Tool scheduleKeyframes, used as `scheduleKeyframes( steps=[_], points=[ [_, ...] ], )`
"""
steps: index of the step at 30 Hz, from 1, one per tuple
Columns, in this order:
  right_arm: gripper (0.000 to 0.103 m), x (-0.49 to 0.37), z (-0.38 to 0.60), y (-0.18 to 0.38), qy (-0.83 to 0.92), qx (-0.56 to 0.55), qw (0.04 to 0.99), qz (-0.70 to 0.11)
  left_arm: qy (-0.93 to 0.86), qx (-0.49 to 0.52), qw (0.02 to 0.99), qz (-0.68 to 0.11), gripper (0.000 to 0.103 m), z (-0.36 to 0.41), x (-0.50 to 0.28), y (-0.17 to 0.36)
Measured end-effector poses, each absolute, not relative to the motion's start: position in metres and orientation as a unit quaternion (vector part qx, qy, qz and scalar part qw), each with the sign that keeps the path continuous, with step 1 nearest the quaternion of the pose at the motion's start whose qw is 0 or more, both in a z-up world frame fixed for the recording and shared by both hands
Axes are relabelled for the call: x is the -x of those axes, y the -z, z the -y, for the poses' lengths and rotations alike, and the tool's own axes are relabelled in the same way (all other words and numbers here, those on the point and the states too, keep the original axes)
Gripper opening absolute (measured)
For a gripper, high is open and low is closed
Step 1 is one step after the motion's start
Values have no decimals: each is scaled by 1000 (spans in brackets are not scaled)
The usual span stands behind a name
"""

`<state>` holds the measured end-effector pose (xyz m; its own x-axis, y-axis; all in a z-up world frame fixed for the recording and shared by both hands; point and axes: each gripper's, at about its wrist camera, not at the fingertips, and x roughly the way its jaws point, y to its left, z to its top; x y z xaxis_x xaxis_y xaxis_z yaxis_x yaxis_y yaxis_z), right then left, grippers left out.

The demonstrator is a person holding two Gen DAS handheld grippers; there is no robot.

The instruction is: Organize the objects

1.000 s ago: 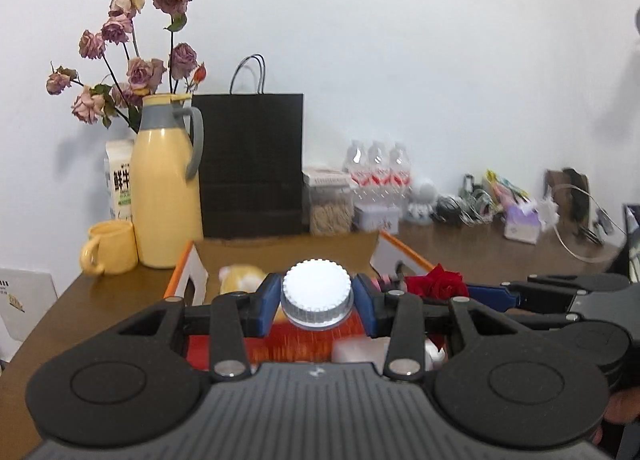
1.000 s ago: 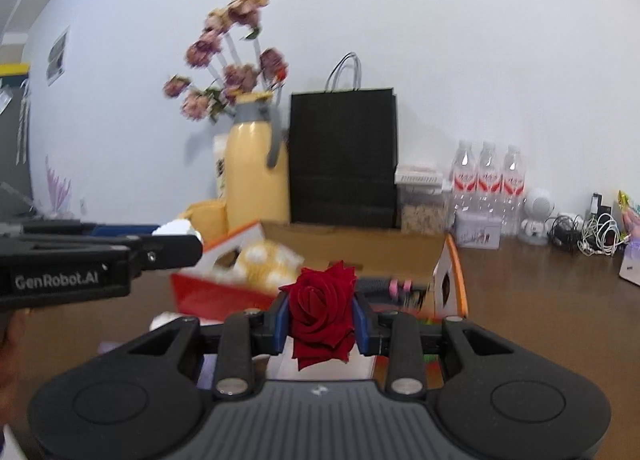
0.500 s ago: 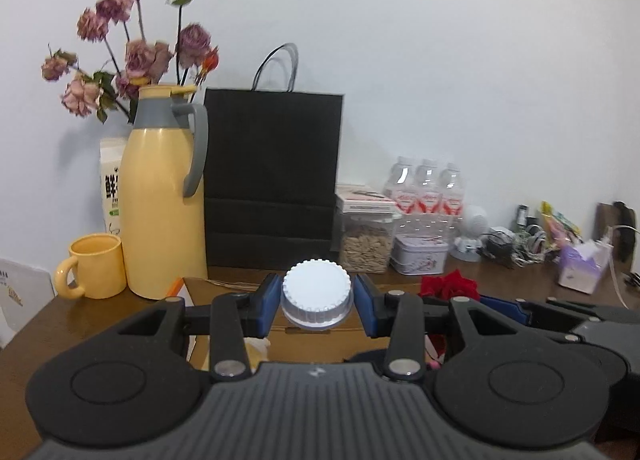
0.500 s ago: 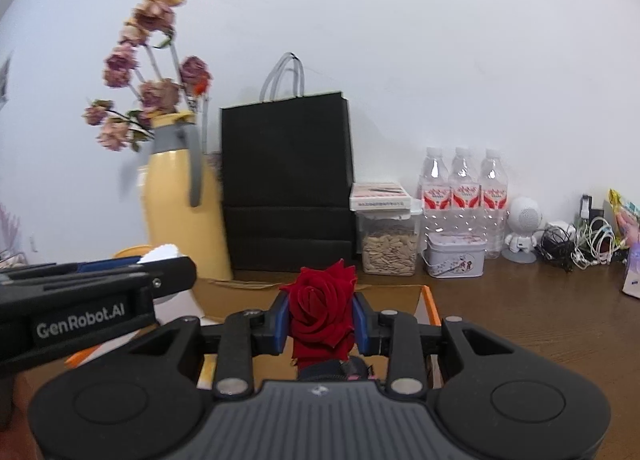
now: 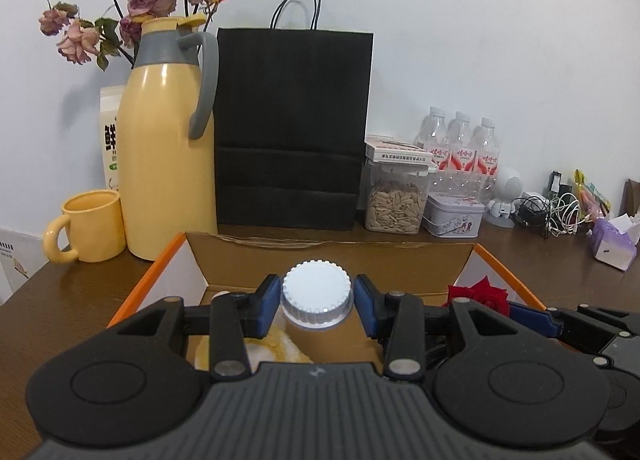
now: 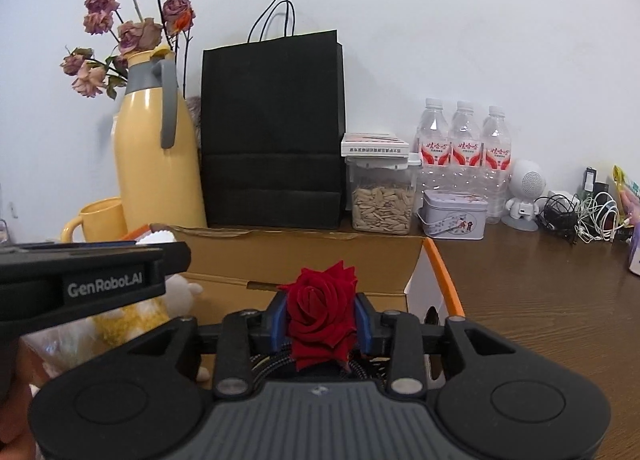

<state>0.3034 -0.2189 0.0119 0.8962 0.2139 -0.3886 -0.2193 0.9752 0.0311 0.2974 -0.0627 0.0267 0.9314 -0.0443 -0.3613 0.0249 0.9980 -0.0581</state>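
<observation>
My left gripper [image 5: 317, 302] is shut on a bottle with a white ribbed cap [image 5: 317, 292], held above the open cardboard box [image 5: 328, 260]. My right gripper [image 6: 321, 320] is shut on a red rose [image 6: 321, 316], also over the box [image 6: 304, 260]. The rose shows at the right in the left wrist view [image 5: 478, 294]. A yellow and white plush toy [image 6: 160, 304] lies inside the box; the bottle's body is hidden behind the left gripper.
A yellow thermos jug [image 5: 168, 140] with dried roses, a yellow mug [image 5: 88, 226] and a black paper bag [image 5: 292, 124] stand behind the box. A seed jar [image 5: 394, 196], a tin [image 5: 454, 216], water bottles [image 5: 460, 148] and cables [image 5: 556, 212] line the back right.
Both grippers have moved forward and over the box, each still holding its object. The jug, bag and jars look larger and closer.
</observation>
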Motion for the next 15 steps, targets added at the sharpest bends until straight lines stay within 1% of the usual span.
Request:
scheduleKeyframes(
  steps=[1,3,5,6,7,8,11,15],
  points=[
    [40,-302,219,-12,-111,7,974,-198,18,25,983,-181,51,63,-296,-27],
    [47,-300,220,-12,-110,5,974,-197,13,24,985,-171,80,64,-292,-29],
    [69,-298,222,-13,-110,1,975,-192,17,25,988,-153,88,63,-287,-31],
    [74,-296,223,-14,-108,-1,976,-188,19,26,988,-150,97,62,-285,-32],
    [84,-295,225,-16,-107,-3,977,-183,18,27,989,-146,102,62,-284,-33],
    [92,-293,226,-17,-105,-6,978,-178,17,28,990,-140,103,63,-282,-34],
    [103,-291,229,-19,-102,-12,980,-171,12,28,991,-130,103,63,-277,-36],
    [103,-288,230,-21,-105,-13,980,-168,13,32,991,-126,103,61,-272,-40]
  ],
)
